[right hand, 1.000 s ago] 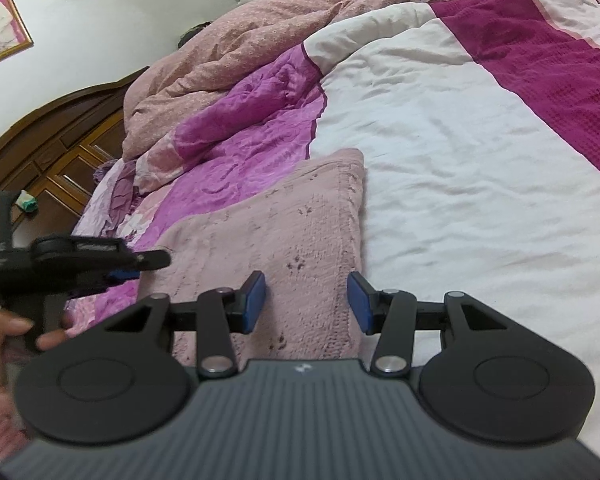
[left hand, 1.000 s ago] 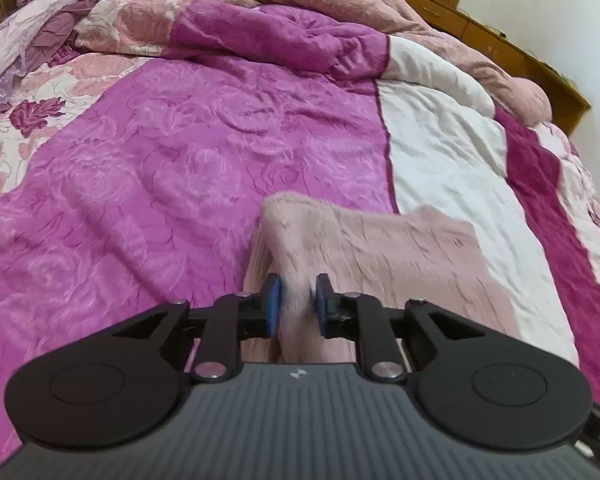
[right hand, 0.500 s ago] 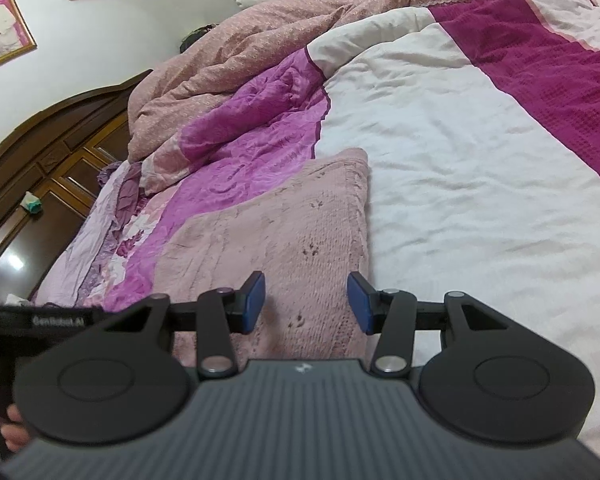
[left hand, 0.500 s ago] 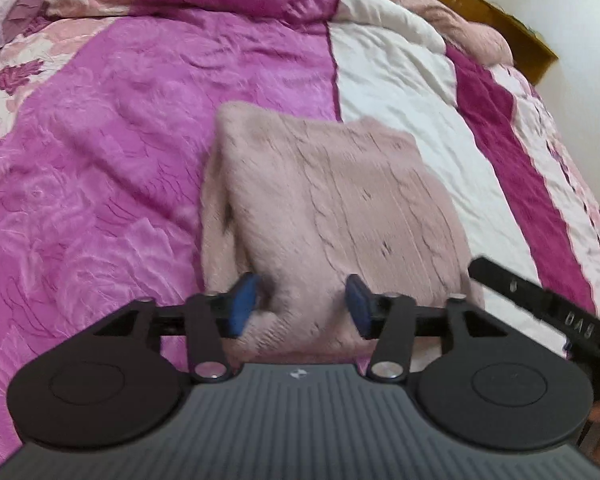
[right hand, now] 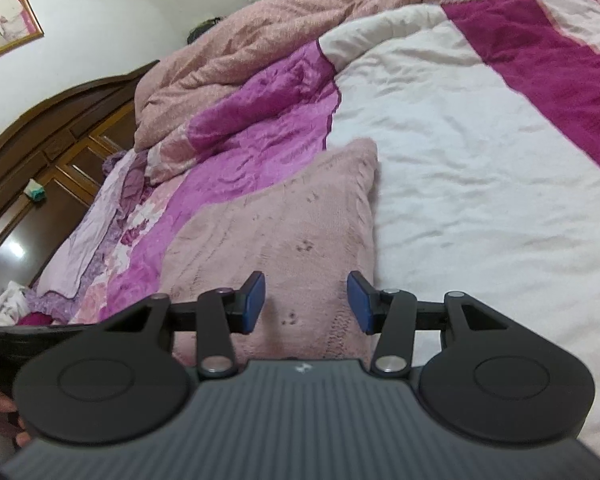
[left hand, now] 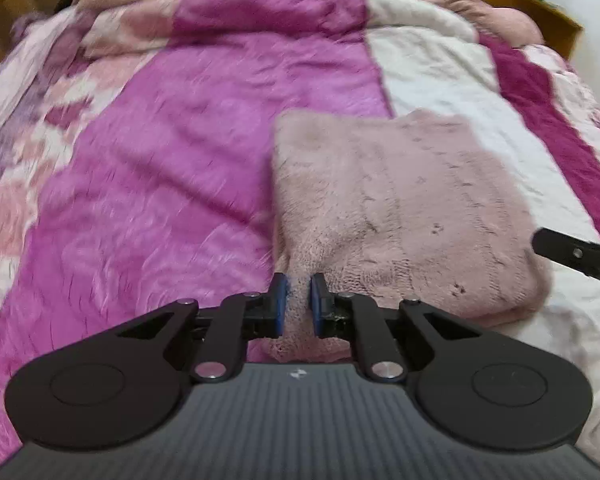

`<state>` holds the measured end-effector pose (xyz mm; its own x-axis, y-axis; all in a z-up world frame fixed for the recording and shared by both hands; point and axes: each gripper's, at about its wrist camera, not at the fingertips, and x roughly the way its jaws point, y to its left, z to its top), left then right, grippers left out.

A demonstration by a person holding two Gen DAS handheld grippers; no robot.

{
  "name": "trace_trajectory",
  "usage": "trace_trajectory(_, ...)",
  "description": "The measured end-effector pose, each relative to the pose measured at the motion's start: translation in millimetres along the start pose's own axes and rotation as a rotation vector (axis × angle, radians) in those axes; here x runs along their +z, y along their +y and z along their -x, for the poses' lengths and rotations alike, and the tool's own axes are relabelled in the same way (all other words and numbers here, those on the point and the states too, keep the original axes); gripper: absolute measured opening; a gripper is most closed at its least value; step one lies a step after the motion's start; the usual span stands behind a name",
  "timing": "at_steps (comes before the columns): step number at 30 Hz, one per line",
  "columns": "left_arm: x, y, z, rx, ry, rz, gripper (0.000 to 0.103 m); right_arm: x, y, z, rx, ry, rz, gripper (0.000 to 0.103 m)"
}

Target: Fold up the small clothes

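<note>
The left hand-held gripper pinches the near corner of the folded pink sweater (lying on the bed), while the right hand-held gripper hovers spread wide over it.

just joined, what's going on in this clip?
A person is folding a pink knit sweater on a bed's quilt. The left claw is shut on the sweater's near-left corner. The right claw is open, poised over the near-right edge of the sweater without gripping it. The sweater lies roughly squared in a folded bundle.
</note>
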<state>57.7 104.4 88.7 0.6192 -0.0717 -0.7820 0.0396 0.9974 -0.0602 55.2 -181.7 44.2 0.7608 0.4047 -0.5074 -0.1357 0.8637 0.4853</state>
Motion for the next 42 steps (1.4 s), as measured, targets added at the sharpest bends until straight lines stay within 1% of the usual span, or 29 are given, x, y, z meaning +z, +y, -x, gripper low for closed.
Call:
trace_trajectory(2,-0.8,5.6,-3.5,0.006,0.003,0.023,0.015,-4.9,1.8,-3.5,-0.006,0.005,0.022,0.049)
trace_trajectory(4,0.3,5.5,-9.0,0.024,0.015,0.017,0.015,-8.5,1.6,-5.5,-0.021,0.013,0.046,0.05)
trace_trajectory(5,0.2,5.0,-10.9,0.031,0.02,0.015,0.015,-8.8,1.7,-5.2,-0.024,0.017,0.049,0.055)
trace_trajectory(8,1.2,-1.8,-8.9,0.044,0.016,-0.017,0.015,-8.7,-2.9,-7.0,-0.025,0.054,0.029,0.057)
trace_trajectory(10,2.3,-3.8,-3.8,0.041,0.002,-0.015,0.016,-8.6,-5.3,-5.1,-0.018,0.055,0.016,0.057)
trace_trajectory(11,3.1,-5.0,-0.8,0.036,-0.002,-0.011,0.018,-7.7,-6.2,-4.1,-0.015,0.053,0.012,0.057)
trace_trajectory(12,4.4,-6.1,2.9,0.031,-0.009,-0.007,0.024,-6.1,-6.0,-3.8,-0.013,0.051,0.006,0.057)
trace_trajectory(13,5.8,-6.7,5.9,0.027,-0.016,-0.001,0.027,-4.6,-6.5,-3.0,-0.009,0.048,0.0,0.057)
trace_trajectory(15,9.3,-8.3,11.1,0.019,-0.028,0.012,0.045,-0.3,-8.1,-1.9,-0.002,0.043,-0.01,0.057)
trace_trajectory(18,14.4,-10.2,17.0,0.005,-0.063,0.038,0.063,6.3,-10.9,-2.1,0.0,0.042,-0.027,0.057)
trace_trajectory(20,18.0,-10.7,15.5,-0.012,-0.076,0.048,0.067,9.6,-13.6,-3.4,0.001,0.04,-0.039,0.059)
trace_trajectory(24,24.6,-9.6,-5.6,-0.008,-0.045,0.075,0.07,13.8,-19.5,-11.4,-0.023,0.056,-0.06,0.068)
trace_trajectory(26,24.7,-4.8,-19.9,0.002,-0.017,0.106,0.071,14.5,-20.6,-15.5,-0.016,0.07,-0.059,0.069)
trace_trajectory(29,22.1,7.9,-32.0,-0.042,-0.005,0.194,0.076,15.1,-21.4,-21.0,0.007,0.087,-0.058,0.069)
trace_trajectory(31,21.7,13.1,-36.2,-0.062,0.001,0.227,0.078,15.7,-21.2,-26.3,0.019,0.098,-0.055,0.07)
trace_trajectory(33,21.4,14.4,-39.2,-0.058,0.005,0.224,0.083,16.9,-21.6,-33.4,0.028,0.109,-0.058,0.071)
trace_trajectory(34,21.4,14.5,-39.8,-0.054,0.004,0.216,0.084,17.2,-22.1,-36.2,0.035,0.114,-0.064,0.071)
trace_trajectory(36,21.5,14.4,-41.6,-0.049,0.001,0.194,0.089,16.6,-23.3,-42.9,0.048,0.127,-0.077,0.074)
trace_trajectory(38,21.2,16.5,-44.0,-0.053,0.005,0.192,0.091,15.5,-23.9,-50.2,0.056,0.143,-0.081,0.074)
trace_trajectory(40,20.5,21.6,-47.8,-0.086,0.022,0.222,0.091,13.8,-25.4,-56.4,0.071,0.16,-0.088,0.075)
trace_trajectory(42,20.2,28.0,-54.6,-0.159,0.059,0.282,0.091,12.3,-28.3,-61.4,0.091,0.169,-0.101,0.077)
